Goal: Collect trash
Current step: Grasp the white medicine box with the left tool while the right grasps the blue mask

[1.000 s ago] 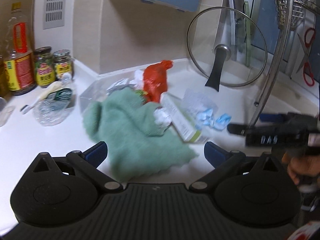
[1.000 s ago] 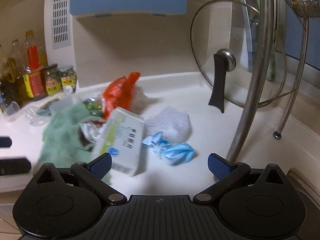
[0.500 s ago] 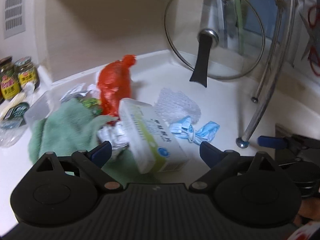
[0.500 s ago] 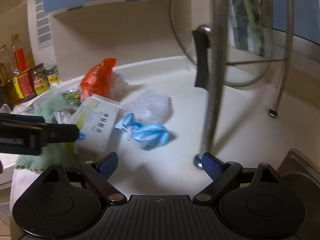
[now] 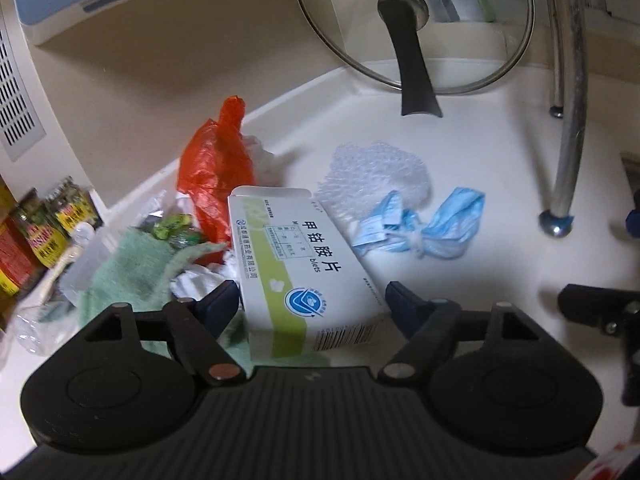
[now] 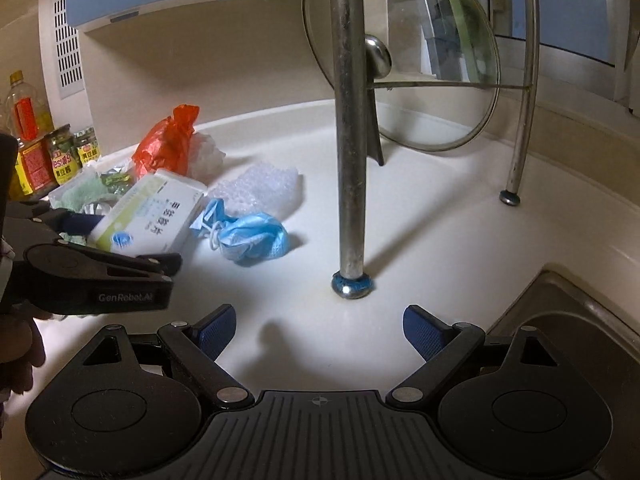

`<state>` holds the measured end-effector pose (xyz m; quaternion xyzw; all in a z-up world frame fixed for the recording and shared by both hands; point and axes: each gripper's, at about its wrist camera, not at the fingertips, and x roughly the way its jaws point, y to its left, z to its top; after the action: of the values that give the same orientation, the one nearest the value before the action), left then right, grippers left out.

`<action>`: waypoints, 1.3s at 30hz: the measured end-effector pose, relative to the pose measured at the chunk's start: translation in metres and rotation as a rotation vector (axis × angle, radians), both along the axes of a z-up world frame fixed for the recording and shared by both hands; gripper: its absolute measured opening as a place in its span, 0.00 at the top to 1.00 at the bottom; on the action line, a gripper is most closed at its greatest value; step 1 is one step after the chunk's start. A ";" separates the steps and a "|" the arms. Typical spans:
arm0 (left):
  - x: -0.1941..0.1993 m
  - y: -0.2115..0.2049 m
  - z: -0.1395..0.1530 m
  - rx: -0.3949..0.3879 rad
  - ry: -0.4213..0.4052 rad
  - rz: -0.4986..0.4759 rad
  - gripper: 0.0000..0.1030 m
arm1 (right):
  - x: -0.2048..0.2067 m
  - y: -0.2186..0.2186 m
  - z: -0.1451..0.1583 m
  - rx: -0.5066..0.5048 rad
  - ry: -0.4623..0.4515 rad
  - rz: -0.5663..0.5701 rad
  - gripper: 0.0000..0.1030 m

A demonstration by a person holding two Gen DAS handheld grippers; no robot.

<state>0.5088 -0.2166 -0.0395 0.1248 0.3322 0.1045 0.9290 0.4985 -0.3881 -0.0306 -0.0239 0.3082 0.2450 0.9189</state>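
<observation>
Closer now, the left tongs (image 5: 312,300) have come down around the white and green medicine box (image 5: 296,268), and they have just been closing, with the box between them. They are spread and do not look like they pinch it yet, so the grab seems about to happen. That box lies on the white counter (image 5: 480,216), by the green cloth (image 5: 132,264) and red bag (image 5: 216,168). A crumpled blue mask (image 6: 252,236) is just right of it. The right tongs (image 6: 318,330) are spread over bare counter.
</observation>
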 end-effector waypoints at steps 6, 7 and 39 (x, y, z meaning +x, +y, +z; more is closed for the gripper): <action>-0.022 0.023 0.017 -0.058 -0.015 -0.009 0.25 | -0.006 0.018 0.001 0.000 -0.011 0.076 0.12; -0.028 0.028 0.022 -0.074 -0.025 -0.010 0.25 | -0.008 0.023 0.002 -0.003 -0.021 0.094 0.12; -0.062 0.085 0.023 -0.181 -0.082 0.052 0.18 | 0.024 0.102 -0.003 -0.203 -0.144 0.158 0.80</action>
<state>0.4466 -0.1320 -0.0160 0.0275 0.3053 0.1029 0.9463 0.5227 -0.2858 -0.0333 -0.1587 0.2617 0.2819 0.9093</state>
